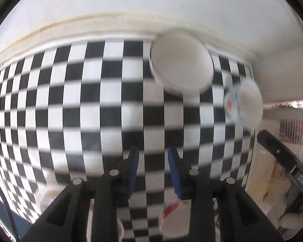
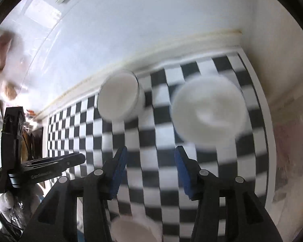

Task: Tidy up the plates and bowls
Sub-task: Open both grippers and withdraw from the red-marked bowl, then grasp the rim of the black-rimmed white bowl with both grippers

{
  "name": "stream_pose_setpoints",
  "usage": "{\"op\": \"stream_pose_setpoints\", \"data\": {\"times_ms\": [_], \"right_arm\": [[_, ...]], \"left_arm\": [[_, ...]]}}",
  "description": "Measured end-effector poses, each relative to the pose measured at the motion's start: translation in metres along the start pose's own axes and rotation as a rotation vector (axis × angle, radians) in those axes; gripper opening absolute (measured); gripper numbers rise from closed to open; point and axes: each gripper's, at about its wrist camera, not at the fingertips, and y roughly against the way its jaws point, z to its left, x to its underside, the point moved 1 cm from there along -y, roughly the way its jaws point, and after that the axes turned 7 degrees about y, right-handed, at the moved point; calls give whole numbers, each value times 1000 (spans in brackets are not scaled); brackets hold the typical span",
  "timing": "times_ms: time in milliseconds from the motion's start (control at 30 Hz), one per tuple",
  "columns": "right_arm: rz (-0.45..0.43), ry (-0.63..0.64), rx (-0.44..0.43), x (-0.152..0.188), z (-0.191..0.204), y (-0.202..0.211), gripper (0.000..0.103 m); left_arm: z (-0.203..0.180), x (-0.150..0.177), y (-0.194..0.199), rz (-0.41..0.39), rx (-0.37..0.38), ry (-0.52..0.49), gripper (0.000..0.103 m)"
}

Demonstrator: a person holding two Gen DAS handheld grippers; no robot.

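A black-and-white checkered cloth (image 1: 70, 100) covers the table. In the left wrist view a plain white bowl (image 1: 181, 66) stands at the cloth's far edge, and a bowl with red and blue marks on its side (image 1: 244, 104) stands to its right. My left gripper (image 1: 153, 150) hangs above the cloth, open, with only cloth showing between its blue pads. In the right wrist view a small white bowl (image 2: 119, 94) and a wider white bowl (image 2: 208, 109) stand upright at the back. My right gripper (image 2: 150, 150) is open and empty above the cloth (image 2: 151, 181).
A white wall and a yellowed ledge (image 1: 91, 24) run behind the table. A red-and-white dish (image 1: 171, 215) and a pale dish (image 2: 131, 230) lie blurred under the grippers. The black frame of the left gripper (image 2: 40, 167) shows at the left. All is motion-blurred.
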Motion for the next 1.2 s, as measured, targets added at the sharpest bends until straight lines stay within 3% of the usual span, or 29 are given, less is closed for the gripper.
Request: {"op": "stream_pose_setpoints", "data": {"times_ms": [267,667,800,867,933,1200], "right_arm": [[75,41,12,-78,19,-67,52],[176,32,-2,-92,12,-134,51],[198,35,0,-88,15,-143,35],[206,44,19,-87,15,-147,27],[206,52,58,-86,14,-149,11],[190,57,67,-79,15,-147,9]], "left_arm": [[-1,-80,-25,30,27,50,28],[-14,-116,-77,121,37,46,27],[-23,-119,-86,107,13,14,27],[-24,-125,-87,96,6,7,22],[-24,-126,-89,86,-4,11,19],[-11,-118,-75,54,-18,7,15]]}}
